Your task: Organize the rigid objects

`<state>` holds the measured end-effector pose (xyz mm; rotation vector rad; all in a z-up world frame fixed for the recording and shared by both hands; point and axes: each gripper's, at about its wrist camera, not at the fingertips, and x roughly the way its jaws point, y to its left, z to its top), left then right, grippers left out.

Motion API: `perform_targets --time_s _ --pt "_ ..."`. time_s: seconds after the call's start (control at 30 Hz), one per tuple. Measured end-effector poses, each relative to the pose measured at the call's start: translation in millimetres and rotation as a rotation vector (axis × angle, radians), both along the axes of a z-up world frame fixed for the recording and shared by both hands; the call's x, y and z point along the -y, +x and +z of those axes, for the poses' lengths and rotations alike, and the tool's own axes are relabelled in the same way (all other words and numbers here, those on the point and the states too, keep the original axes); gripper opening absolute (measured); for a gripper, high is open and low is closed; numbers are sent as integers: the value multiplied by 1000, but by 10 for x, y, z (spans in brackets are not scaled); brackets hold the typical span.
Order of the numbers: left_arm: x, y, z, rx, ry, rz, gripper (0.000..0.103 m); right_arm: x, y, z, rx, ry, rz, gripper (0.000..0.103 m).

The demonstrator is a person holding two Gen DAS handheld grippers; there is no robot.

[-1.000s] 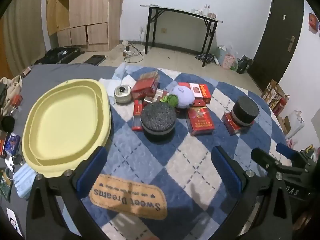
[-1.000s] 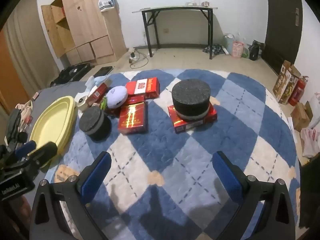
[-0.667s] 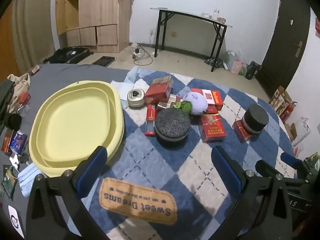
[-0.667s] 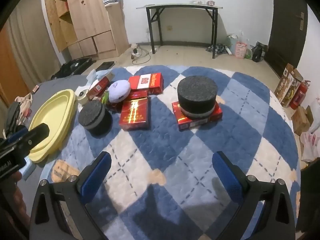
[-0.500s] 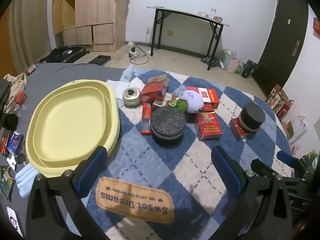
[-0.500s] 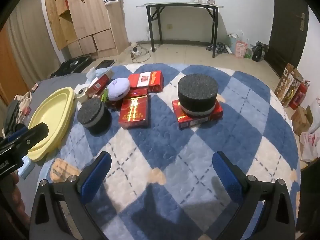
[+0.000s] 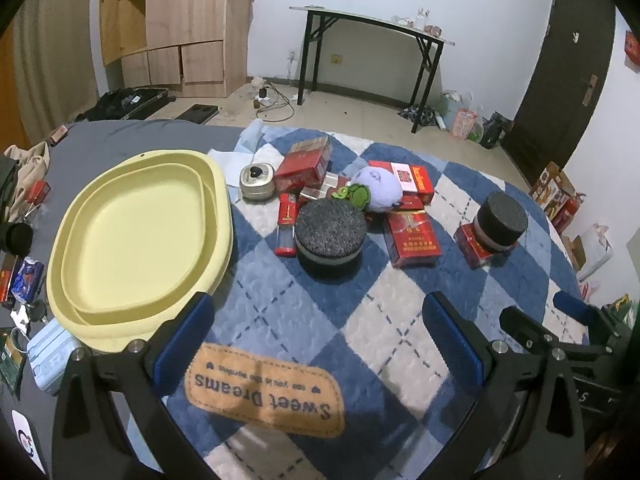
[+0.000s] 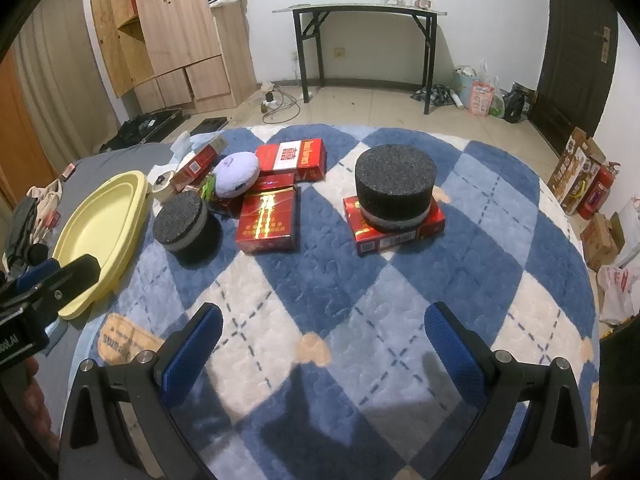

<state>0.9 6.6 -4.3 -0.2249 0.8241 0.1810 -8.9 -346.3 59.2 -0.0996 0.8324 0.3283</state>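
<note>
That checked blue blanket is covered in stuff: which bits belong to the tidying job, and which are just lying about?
Job: red cardboard boxes, black foam discs, round metal tin, empty yellow plastic tray.
Lying about: purple plush toy, floor clutter, black folding table.

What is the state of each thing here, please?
Left tool: open, holds nothing.
Right tool: open, holds nothing.
Yellow tray: nothing in it.
Near foam disc: lies on the blanket.
Far foam disc: sits on a red box.
Plush toy: rests among red boxes.
</note>
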Motion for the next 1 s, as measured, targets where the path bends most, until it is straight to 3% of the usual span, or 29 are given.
perform_targets --time_s 1.0 --pt "105 -114 -322 -83 6 -38 103 82 -64 15 -18 17 -28 103"
